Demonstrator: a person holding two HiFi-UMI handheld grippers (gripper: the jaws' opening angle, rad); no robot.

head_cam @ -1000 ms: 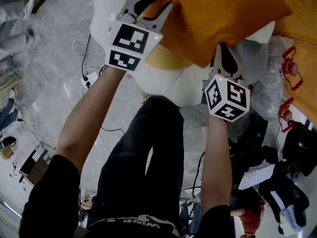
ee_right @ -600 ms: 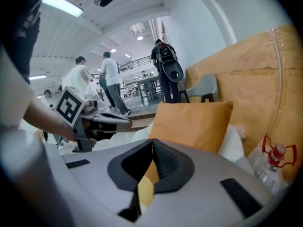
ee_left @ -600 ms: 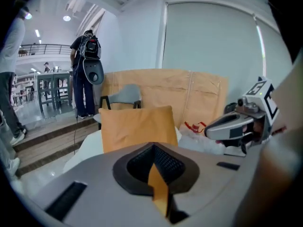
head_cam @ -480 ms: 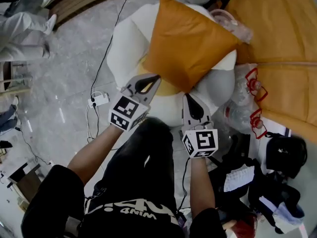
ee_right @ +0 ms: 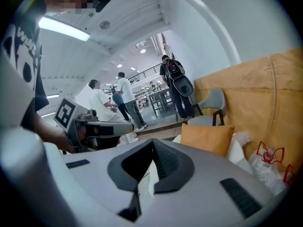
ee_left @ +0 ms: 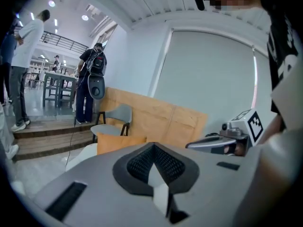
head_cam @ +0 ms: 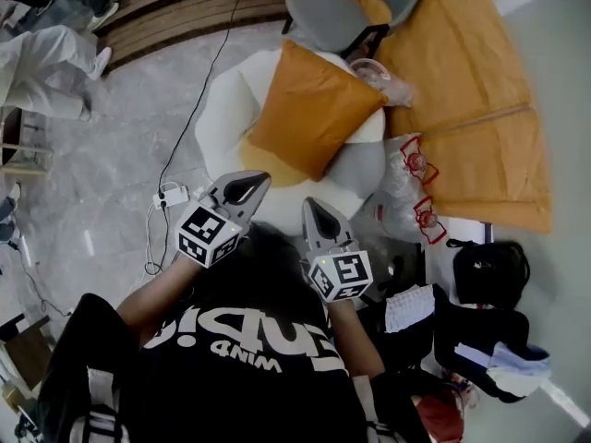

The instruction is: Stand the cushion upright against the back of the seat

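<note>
- Cushion (head_cam: 314, 109): it sits in the upper middle of the head view, on the white seat (head_cam: 222, 109). It stands on edge and tips toward the seat's far side. I judge it is set as the task asks, leaning so the seat's back can prop it up.
- Your left gripper (head_cam: 247, 186) and right gripper (head_cam: 317, 212) are low in the centre of that frame, close to your body and well apart from the cushion. Both pairs of jaws are pressed together with nothing between them, which suits a cushion that now needs no holding.
- In both gripper views the cushion shows only as an orange slab beyond the jaw tips. Each gripper's own body cuts off the cushion's lower edge, so you can't see there how it meets the seat.
- From the steep head view you can't tell whether the cushion's rear face touches the seat's back or only leans near it, because the cushion covers that part of the seat.
- A grey chair (head_cam: 332, 17) stands just beyond the seat at the top of the frame, and a tan board (head_cam: 462, 81) fills the upper right.
- A clear bag (head_cam: 406, 169) with red fittings lies just right of the seat. Its contents are hard to make out.
- Your torso fills the bottom of the head view and hides the floor in front of the seat.
</note>
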